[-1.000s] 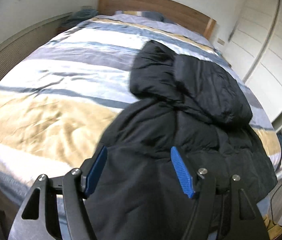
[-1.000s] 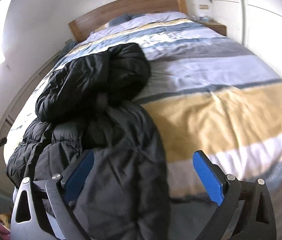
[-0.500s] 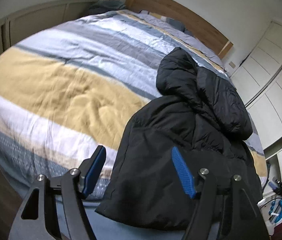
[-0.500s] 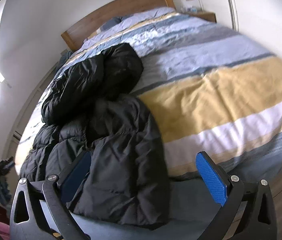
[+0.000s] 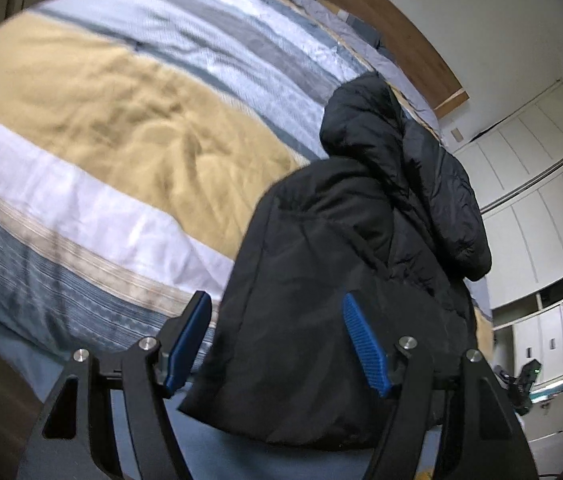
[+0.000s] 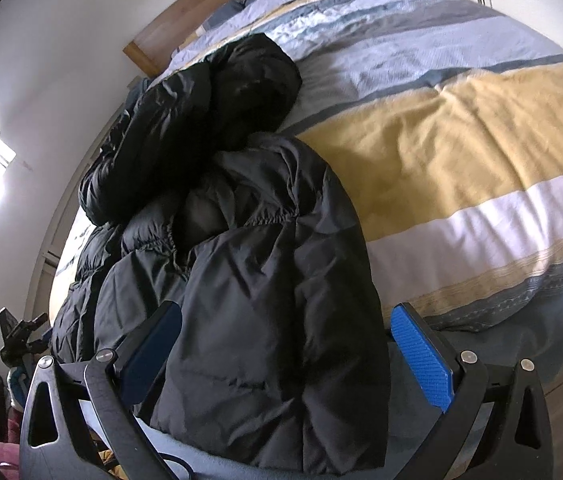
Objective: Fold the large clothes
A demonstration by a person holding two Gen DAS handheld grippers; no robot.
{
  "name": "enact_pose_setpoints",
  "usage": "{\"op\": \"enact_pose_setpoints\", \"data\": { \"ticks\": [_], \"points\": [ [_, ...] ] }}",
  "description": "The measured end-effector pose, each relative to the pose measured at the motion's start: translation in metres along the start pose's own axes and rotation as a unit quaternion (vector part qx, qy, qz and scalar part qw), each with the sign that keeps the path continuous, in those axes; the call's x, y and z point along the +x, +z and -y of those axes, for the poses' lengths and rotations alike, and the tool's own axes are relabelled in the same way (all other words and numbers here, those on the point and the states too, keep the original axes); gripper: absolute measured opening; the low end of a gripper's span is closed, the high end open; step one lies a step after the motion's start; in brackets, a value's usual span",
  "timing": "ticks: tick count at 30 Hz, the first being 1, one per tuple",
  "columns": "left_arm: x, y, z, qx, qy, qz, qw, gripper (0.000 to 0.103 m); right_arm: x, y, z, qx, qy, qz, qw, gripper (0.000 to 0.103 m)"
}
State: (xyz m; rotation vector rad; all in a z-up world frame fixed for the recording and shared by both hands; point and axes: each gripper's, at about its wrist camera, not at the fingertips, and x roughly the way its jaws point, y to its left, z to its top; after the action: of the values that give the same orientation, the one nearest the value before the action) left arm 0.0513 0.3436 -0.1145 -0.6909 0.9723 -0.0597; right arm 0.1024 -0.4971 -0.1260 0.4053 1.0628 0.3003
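A large black puffer jacket (image 5: 345, 248) lies crumpled along one side of the bed, its hood toward the headboard and its hem hanging over the foot edge. In the left wrist view my left gripper (image 5: 277, 344) stands open in front of the hanging hem, its blue pads (image 5: 361, 344) clear of the fabric. The right wrist view shows the same jacket (image 6: 265, 280) filling the lower middle. My right gripper (image 6: 293, 352) is open wide there, with the hem hanging between its blue pads (image 6: 421, 360) and no pad pressing on it.
The bed wears a striped duvet (image 5: 129, 128) in yellow, white, grey and blue, with a wooden headboard (image 5: 409, 40) at the far end. White wardrobe doors (image 5: 541, 184) stand beside the bed. Some clutter (image 6: 17, 336) sits on the floor near the bed's corner.
Both grippers have sunk toward the foot edge of the bed, and the left one has rolled. The jacket's hem now hangs in front of them. Neither gripper has closed.
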Motion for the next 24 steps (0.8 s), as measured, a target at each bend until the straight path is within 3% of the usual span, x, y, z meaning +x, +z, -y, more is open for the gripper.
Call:
{"op": "enact_pose_setpoints", "data": {
  "ticks": [10,15,24],
  "points": [
    [0.051,-0.008,-0.017,-0.052,-0.063,-0.063,0.9946,0.067,0.031,-0.001,0.009,0.013,0.031,-0.052,0.998,0.103],
    [0.055,-0.015,-0.02,-0.072,-0.103,-0.08,0.9888,0.067,0.052,-0.009,0.016,0.027,0.056,-0.087,0.994,0.103],
    [0.054,-0.028,-0.017,-0.081,-0.144,-0.102,0.981,0.067,0.059,-0.022,0.019,0.03,0.101,-0.106,0.989,0.103]
  ]
}}
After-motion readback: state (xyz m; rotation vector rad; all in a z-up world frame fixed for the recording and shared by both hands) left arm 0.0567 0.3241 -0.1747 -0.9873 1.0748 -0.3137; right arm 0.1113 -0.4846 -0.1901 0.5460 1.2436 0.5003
